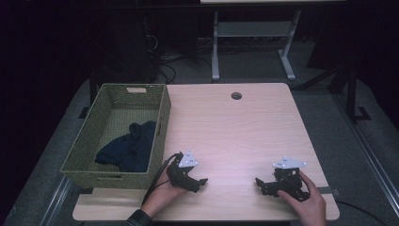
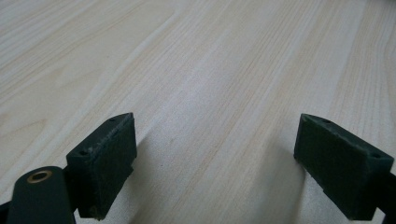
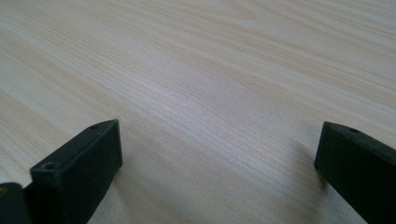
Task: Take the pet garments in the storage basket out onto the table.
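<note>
Both tools sit low on the bare desk [image 1: 244, 127], jaws wide, nothing between them: left tool [image 1: 200, 182] just right of the basket [image 1: 162, 127], right tool [image 1: 261, 183] well apart from it. Risks, as I judge them: the left tool catches the basket's near wall going in, or its trailing cable snags the rim; a shallow pinch lifts one fold only. The cloth [image 1: 128, 148] is dark navy, soft and crumpled, lying inside the basket against its right wall.

Two hand-held grippers [image 1: 200, 181] [image 1: 261, 182] on the table [image 1: 235, 132], dark cloth [image 1: 128, 146], perhaps socks, in basket [image 1: 162, 117].
</note>
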Available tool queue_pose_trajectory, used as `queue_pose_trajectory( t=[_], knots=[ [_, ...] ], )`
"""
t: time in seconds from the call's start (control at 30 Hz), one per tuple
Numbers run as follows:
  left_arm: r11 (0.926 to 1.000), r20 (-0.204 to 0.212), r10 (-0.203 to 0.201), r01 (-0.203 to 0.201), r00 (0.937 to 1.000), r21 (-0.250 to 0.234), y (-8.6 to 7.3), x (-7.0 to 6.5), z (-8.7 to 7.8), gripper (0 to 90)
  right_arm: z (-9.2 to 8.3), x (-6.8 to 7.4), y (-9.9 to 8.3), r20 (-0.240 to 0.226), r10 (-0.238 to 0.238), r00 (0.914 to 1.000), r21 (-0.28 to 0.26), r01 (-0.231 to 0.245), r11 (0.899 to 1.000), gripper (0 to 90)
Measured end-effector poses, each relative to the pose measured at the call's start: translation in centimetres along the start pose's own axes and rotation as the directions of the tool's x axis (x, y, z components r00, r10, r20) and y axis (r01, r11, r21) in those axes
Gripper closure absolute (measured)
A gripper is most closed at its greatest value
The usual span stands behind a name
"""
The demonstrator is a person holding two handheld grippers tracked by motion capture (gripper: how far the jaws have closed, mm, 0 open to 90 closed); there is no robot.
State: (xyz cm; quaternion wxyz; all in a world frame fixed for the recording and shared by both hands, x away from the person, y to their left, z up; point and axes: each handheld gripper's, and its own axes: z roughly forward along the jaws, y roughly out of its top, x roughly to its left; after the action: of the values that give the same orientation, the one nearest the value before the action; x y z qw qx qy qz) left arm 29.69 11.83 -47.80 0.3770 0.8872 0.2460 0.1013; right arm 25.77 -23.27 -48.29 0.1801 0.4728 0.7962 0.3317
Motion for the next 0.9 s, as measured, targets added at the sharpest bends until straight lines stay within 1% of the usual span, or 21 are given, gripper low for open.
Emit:
queue_pose_trajectory(
  t=[0.27,0.57,0.77,0.9],
  knots=[
    [1.0000,-0.003,-0.002,0.002,1.0000,0.004,0.01,-0.08,-0.03,12.5,0.01,-0.01,0.00,0.000,-0.001,1.0000,0.000,0.001,1.000,0.4],
    [0.9993,-0.003,0.007,-0.006,1.0000,0.036,0.09,-0.15,-0.40,13.1,0.00,-0.02,0.00,0.000,-0.002,1.0000,0.000,0.002,1.000,0.4],
    [0.9990,-0.008,-0.001,0.001,1.0000,0.046,0.14,-0.16,-0.50,13.3,0.01,-0.03,0.01,-0.001,-0.003,1.0000,0.000,0.003,1.000,0.4],
    [0.9988,-0.003,-0.007,0.007,1.0000,0.049,0.27,-0.12,-0.57,13.3,0.01,-0.04,0.01,-0.001,-0.003,1.0000,-0.001,0.003,1.000,0.4]
  ],
)
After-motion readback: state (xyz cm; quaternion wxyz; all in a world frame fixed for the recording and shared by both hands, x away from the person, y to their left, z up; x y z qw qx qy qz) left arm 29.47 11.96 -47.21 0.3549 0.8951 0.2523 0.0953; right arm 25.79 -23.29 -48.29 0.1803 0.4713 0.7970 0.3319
